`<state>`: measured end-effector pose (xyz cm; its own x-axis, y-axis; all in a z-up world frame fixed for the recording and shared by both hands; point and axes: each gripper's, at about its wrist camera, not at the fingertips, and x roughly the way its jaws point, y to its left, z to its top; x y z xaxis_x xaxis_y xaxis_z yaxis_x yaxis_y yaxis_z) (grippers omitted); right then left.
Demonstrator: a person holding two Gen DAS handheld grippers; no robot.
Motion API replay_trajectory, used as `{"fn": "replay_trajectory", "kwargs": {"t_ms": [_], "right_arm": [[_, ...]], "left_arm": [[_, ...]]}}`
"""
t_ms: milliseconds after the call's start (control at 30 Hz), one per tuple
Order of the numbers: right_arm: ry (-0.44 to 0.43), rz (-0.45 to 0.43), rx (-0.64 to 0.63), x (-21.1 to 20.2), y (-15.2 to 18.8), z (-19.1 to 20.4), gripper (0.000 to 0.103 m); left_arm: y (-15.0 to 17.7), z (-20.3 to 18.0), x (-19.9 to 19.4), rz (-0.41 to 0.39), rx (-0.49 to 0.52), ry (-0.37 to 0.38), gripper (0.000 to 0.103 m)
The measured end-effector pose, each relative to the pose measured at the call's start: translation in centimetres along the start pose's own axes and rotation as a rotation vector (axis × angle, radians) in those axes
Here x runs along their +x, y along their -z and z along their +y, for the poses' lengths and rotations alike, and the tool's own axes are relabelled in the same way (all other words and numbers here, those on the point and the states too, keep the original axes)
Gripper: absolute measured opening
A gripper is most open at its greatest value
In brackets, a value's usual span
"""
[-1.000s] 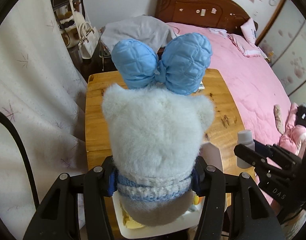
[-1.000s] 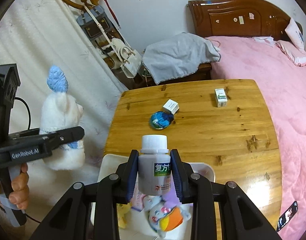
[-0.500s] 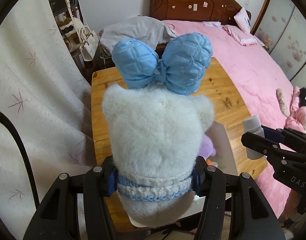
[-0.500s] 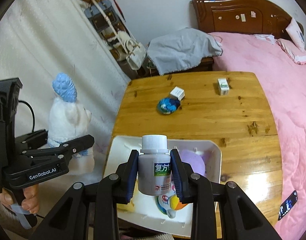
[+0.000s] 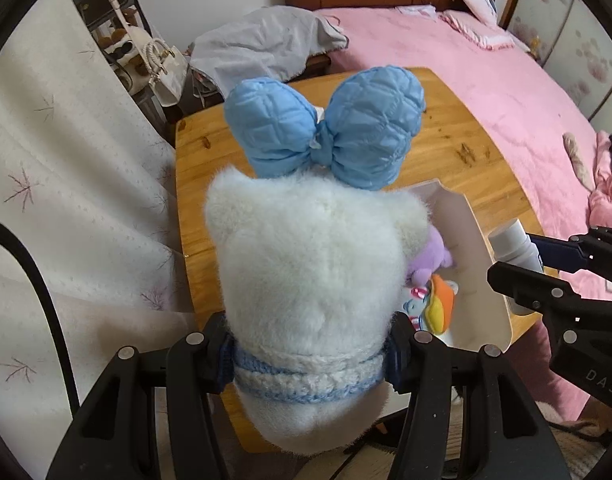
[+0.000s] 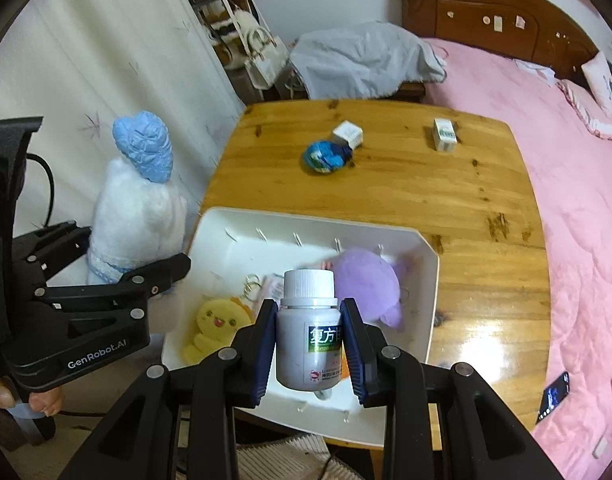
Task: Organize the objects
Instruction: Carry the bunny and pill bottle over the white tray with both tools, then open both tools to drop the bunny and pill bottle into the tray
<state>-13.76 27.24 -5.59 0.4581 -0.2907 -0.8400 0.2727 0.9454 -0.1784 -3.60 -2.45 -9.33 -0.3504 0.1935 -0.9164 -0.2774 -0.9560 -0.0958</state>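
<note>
Item: tidying of loose objects into a white bin (image 6: 431,300) at the near edge of a wooden table (image 6: 445,208).

Already in the bin: purple plush (image 6: 365,284), yellow chick plush (image 6: 216,322), and a small orange-and-blue toy (image 5: 435,308).

In hand: left gripper (image 5: 307,354) clamped at the collar of a white plush with a blue bow (image 5: 313,264), held off the table's left side, beside the bin. Right gripper (image 6: 307,344) closed tight on a white pill bottle (image 6: 309,332), hanging above the bin's near half.

Outstanding, by my reckoning: blue wrapped packet (image 6: 325,156), small white box (image 6: 347,134) touching it, and a green-and-white box (image 6: 443,134), all at the far end of the table.

Room for moving: bin's left half is largely bare. A curtain (image 5: 78,200) crowds the left side, a pink bed (image 6: 577,200) the right. The bin overhangs the table's near edge, so a heavy drop looks risky.
</note>
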Motion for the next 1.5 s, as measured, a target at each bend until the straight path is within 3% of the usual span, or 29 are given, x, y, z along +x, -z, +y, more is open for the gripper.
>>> {"fn": "replay_trajectory", "kwargs": {"t_ms": [300,433,533,600,667,900,1033,1500], "right_arm": [[0.042,0.174,0.102,3.0,2.0,-1.4,0.032],[0.051,0.205,0.131,3.4,2.7,-1.6,0.033],[0.060,0.217,0.150,3.5,2.9,-1.6,0.037],[0.070,0.223,0.164,3.5,3.0,-1.7,0.051],[0.074,0.223,0.179,3.4,3.1,-1.7,0.058],[0.092,0.223,0.183,3.2,2.9,-1.4,0.058],[0.103,0.225,0.175,3.2,2.8,-1.2,0.058],[0.126,0.241,0.179,3.4,2.2,-0.9,0.058]], "left_arm": [[0.7,-1.1,1.5,0.074,0.033,0.003,0.061],[1.0,-1.6,2.0,0.115,0.030,-0.018,0.061],[1.1,-1.8,2.6,0.146,0.041,-0.020,0.063],[1.1,-2.0,2.9,0.166,0.046,-0.024,0.064],[1.3,-2.1,3.2,0.187,0.051,-0.025,0.065],[1.4,-2.2,3.5,0.214,0.059,-0.043,0.070],[1.2,-2.4,3.1,0.197,0.063,-0.050,0.084],[0.5,-2.8,3.3,0.198,0.069,-0.078,0.084]]}}
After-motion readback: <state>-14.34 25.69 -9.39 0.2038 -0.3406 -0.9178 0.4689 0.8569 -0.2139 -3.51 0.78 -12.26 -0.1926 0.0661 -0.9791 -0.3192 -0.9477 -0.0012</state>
